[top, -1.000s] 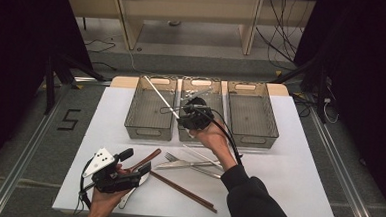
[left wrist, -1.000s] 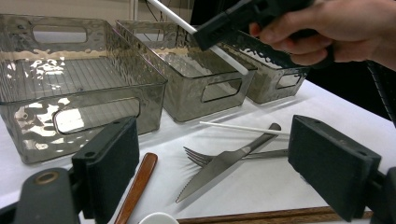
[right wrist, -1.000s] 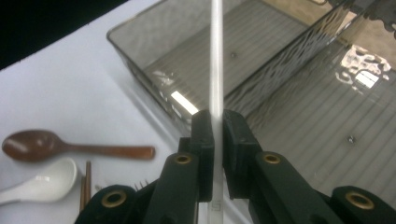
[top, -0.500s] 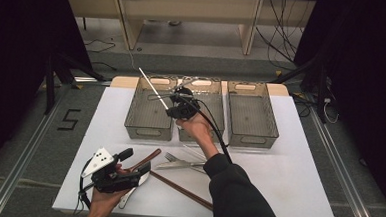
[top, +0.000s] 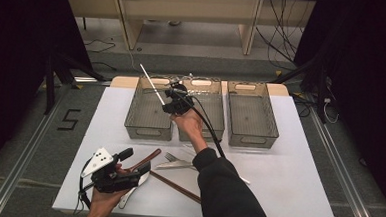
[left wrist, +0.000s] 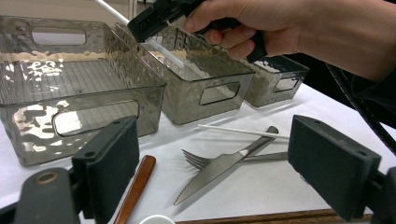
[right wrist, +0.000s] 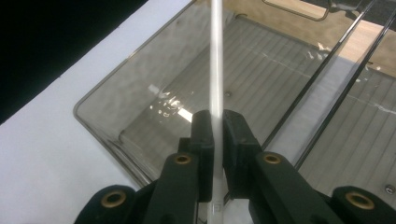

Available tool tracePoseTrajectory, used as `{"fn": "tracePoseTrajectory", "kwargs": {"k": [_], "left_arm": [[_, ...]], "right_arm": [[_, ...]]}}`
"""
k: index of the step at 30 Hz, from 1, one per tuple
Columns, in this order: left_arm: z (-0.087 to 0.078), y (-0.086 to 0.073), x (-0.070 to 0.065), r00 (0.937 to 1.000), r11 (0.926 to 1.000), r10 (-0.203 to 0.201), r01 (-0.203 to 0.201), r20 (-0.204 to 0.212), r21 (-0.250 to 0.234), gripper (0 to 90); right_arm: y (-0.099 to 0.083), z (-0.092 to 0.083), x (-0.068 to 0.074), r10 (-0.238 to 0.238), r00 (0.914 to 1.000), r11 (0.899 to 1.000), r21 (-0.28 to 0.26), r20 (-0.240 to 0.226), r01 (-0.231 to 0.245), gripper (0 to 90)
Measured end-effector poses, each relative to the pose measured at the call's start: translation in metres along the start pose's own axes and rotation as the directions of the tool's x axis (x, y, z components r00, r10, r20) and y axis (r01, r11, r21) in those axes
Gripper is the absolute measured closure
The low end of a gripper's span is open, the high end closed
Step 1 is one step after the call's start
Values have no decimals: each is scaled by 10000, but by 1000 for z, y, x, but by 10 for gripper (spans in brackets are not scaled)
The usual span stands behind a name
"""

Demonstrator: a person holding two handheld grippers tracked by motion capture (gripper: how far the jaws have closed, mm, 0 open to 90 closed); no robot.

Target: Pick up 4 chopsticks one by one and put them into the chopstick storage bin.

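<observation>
Sorting step, mid-carry: your right gripper (top: 173,100) has its jaws clamped on a thin white plastic chopstick (right wrist: 215,70), held above the left smoked-clear plastic bin (top: 149,108) of three. Your left gripper (top: 128,163) rests near the table's front edge, jaws wide apart and holding nothing, over the remaining cutlery. Next, I judge: lower the chopstick until it lies lengthwise inside the bin, then release.

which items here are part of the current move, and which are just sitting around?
In play:
- right gripper, shut on the white chopstick
- left bin, below the stick

Lying about:
- middle bin
- right bin
- fork
- knife
- second white chopstick
- brown chopsticks
- left gripper, open
</observation>
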State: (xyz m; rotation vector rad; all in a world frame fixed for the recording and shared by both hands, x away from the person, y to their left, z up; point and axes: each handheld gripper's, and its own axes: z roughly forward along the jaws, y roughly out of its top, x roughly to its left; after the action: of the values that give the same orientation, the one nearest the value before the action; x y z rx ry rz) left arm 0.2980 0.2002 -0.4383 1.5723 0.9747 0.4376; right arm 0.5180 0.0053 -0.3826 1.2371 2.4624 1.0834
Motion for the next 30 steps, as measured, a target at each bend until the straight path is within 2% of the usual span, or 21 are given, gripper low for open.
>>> {"fn": "tracePoseTrajectory", "kwargs": {"k": [18,30], "left_arm": [[0,0,0,10000,10000,1,-1,35,-8,162],[0,0,-1,10000,10000,-1,1,48,-32,162]], "right_arm": [[4,16,6,668,9977,9978,37,103,-668,840],[1,28,6,845,9962,9959,313,200,-851,839]]}}
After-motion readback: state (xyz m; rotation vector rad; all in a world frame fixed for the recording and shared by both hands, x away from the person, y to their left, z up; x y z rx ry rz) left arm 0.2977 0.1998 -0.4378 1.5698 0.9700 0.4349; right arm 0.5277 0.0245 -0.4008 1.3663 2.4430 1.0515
